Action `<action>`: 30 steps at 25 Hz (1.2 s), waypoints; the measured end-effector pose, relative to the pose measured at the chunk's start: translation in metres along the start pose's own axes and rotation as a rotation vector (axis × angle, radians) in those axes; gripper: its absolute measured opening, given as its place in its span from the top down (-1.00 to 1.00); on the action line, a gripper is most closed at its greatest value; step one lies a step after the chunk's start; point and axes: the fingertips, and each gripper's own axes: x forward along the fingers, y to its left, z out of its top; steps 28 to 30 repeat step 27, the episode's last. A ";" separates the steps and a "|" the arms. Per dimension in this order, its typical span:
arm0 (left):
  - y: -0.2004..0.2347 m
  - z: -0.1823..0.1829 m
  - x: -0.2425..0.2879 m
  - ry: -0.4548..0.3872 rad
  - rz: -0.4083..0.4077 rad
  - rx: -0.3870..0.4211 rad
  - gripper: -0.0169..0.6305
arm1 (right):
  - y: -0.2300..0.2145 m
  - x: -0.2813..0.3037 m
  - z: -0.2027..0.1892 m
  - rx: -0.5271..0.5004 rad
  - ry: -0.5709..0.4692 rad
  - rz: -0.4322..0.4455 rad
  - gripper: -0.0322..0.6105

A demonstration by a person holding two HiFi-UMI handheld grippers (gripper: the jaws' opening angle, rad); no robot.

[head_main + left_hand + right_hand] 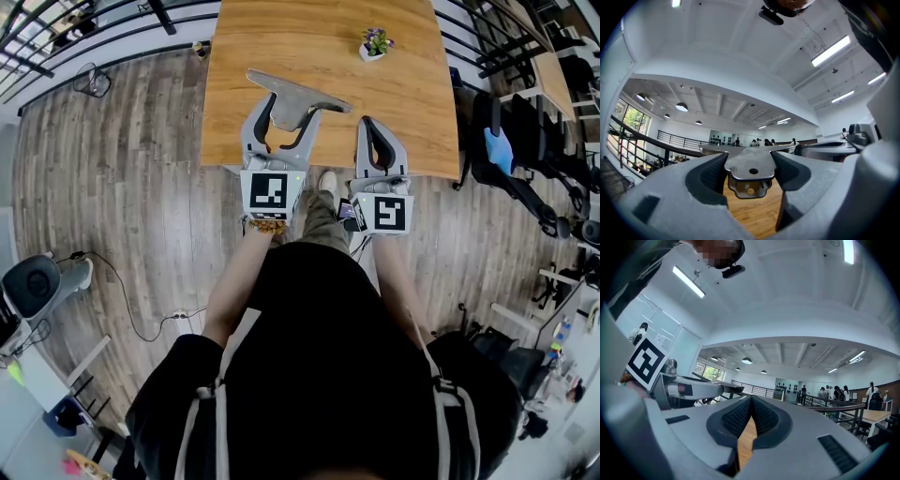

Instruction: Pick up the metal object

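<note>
Over the big wooden worktop (412, 103), the flat metal object (298, 92) sat clamped by its stem in the left claw (289, 114), looking lifted clear already, so next I'd guess just hold it steady, while the right claw (375, 136) was clenched on nothing, and there was no readable writing, only square markers.

The metal object (300, 94) is bare grey metal with a smooth, dull satin face. The left gripper (286, 120) and right gripper (374, 128) have matt grey plastic bodies. Their pads (736, 418) are black with a fine ribbed texture. The table (412, 112) is smooth, warm-toned wood with visible grain. The floor (122, 187) is grey planking with a weathered look.
</note>
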 end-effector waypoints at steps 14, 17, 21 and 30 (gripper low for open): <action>-0.005 -0.010 0.001 0.029 -0.001 0.008 0.02 | 0.001 -0.002 -0.003 -0.004 -0.001 0.020 0.92; -0.006 -0.013 0.003 0.037 -0.002 0.008 0.02 | -0.002 -0.003 -0.005 -0.002 0.001 0.018 0.92; -0.006 -0.017 0.005 0.046 -0.001 0.011 0.02 | -0.005 -0.001 -0.008 0.002 0.005 0.014 0.92; -0.010 -0.026 0.009 0.065 0.000 0.008 0.02 | -0.011 -0.003 -0.012 0.005 0.010 0.012 0.92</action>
